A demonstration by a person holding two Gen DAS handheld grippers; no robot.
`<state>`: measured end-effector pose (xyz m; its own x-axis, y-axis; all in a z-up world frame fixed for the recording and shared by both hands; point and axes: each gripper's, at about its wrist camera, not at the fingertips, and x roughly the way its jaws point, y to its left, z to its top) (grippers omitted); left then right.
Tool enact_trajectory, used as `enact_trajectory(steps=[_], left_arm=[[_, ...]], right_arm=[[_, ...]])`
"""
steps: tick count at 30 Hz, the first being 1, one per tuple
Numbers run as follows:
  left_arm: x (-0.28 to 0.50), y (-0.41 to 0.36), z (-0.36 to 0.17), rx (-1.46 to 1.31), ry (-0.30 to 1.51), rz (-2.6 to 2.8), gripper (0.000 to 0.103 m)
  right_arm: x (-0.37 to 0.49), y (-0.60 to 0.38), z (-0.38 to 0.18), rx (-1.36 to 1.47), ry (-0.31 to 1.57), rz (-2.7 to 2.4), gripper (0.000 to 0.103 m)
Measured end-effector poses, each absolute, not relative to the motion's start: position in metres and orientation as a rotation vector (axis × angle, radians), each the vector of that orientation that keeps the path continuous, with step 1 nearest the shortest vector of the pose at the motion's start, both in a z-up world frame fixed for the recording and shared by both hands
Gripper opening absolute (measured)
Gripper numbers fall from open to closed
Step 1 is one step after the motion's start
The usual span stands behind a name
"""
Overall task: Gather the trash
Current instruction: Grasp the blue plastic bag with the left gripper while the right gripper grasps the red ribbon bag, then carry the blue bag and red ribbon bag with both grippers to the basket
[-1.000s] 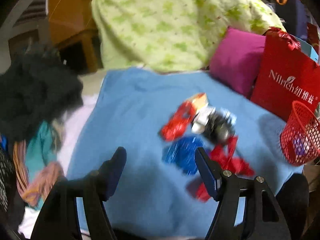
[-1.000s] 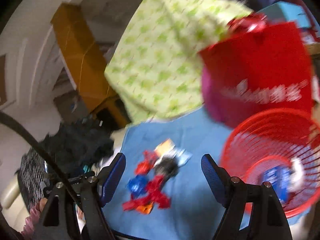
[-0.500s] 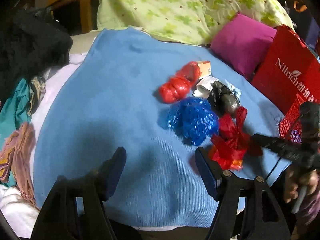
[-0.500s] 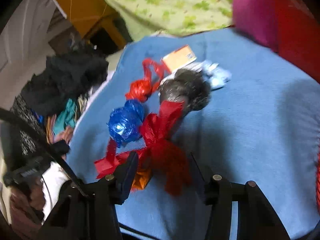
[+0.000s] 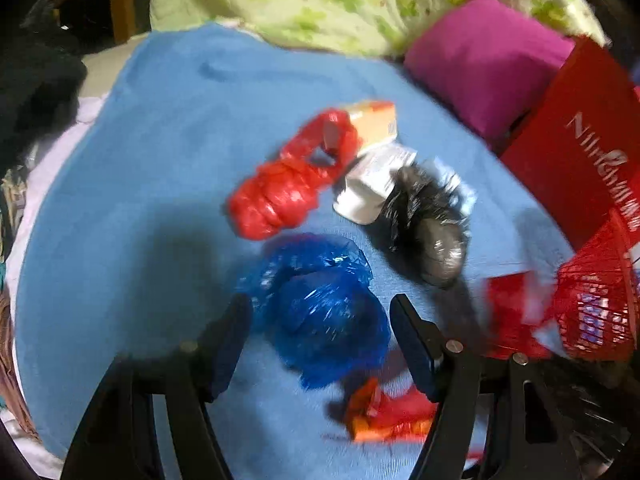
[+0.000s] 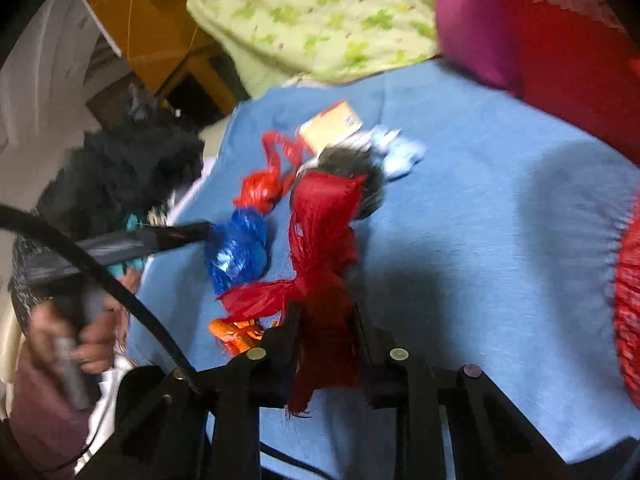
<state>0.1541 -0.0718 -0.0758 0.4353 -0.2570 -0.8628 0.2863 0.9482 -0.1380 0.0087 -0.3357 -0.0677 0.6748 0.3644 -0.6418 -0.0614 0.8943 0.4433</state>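
Right tongs pinching the red bag, left tongs straddling the blue one

My right gripper has just been closing and now pinches the red plastic bag — its length runs straight ahead. My left gripper stands half open, the crumpled blue bag on the blue blanket between its fingers, ungripped — the red mesh basket lies to the right.

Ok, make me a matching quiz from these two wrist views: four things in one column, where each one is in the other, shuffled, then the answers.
Things:
1. blue bag
2. red strip
3. black bag
4. red basket

Places:
A. pinched in the right gripper
B. bed's right edge
C. between the open left gripper's fingers
D. beside the white wrapper

Pairs: 1-C, 2-A, 3-D, 4-B
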Motion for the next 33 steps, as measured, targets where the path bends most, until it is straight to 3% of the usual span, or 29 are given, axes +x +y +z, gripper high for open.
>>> enact_trajectory(steps=[4, 8, 20, 33], left_arm=[[0.159, -0.079, -0.1, 0.004, 1.116, -0.332, 0.064], [0.143, -0.069, -0.084, -0.033, 1.052, -0.317, 0.058], [0.042, -0.116, 0.053, 0.126, 0.649, -0.435, 0.058], [-0.032, -0.165, 0.109, 0.283, 0.431, -0.404, 0.058]], right_arm=[[-0.014, -0.355, -0.05, 0.463, 0.73, 0.223, 0.027], [-0.033, -0.367, -0.03, 0.49, 0.662, 0.214, 0.027], [-0.085, -0.39, 0.044, 0.493, 0.412, 0.145, 0.027], [-0.149, -0.415, 0.095, 0.429, 0.23, 0.029, 0.027]])
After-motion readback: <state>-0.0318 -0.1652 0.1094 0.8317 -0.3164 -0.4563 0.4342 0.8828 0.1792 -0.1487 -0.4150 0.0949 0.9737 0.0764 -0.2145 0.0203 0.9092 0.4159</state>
